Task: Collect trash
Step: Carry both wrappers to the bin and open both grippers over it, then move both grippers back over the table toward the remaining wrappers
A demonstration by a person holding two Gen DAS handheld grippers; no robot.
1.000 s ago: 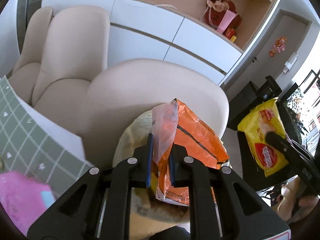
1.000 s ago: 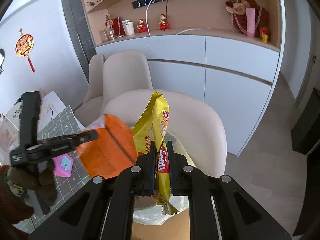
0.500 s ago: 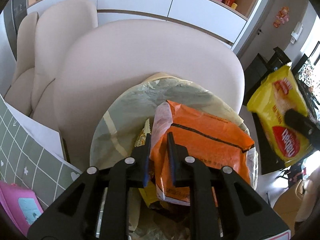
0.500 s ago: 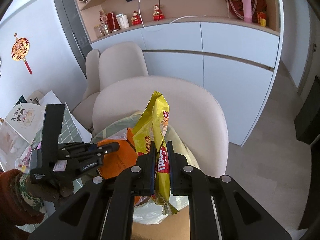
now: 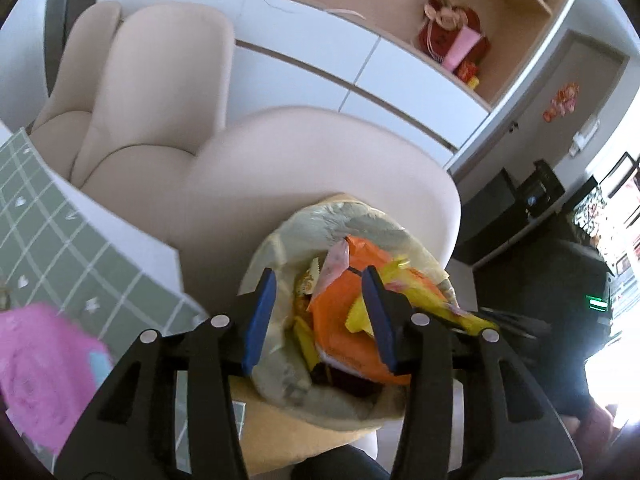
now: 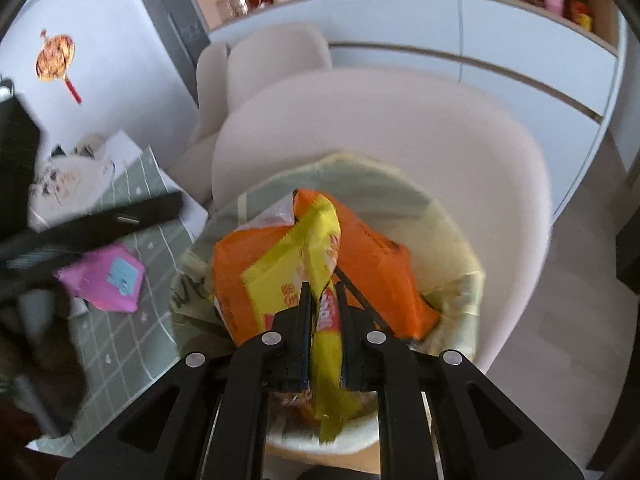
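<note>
Released since half a second ago, the orange packet (image 5: pixel 352 344) lies in the lined bin (image 5: pixel 280 364), left tongs (image 5: pixel 316 320) spread apart above it. Right tongs (image 6: pixel 323 332) clamp the yellow wafer wrapper (image 6: pixel 320 264) over the bin. Left, a pink packet (image 6: pixel 102 280) rests on the green surface (image 6: pixel 128 340); a beige chair (image 6: pixel 400 128) stands behind.

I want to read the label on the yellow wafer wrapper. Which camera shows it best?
The right wrist view: the yellow wafer wrapper fills the centre, pinched in the right tongs above the trash bin, red logo partly visible though blurred. The left wrist view shows only yellow scraps beside the orange bag, behind the open left tongs.
</note>
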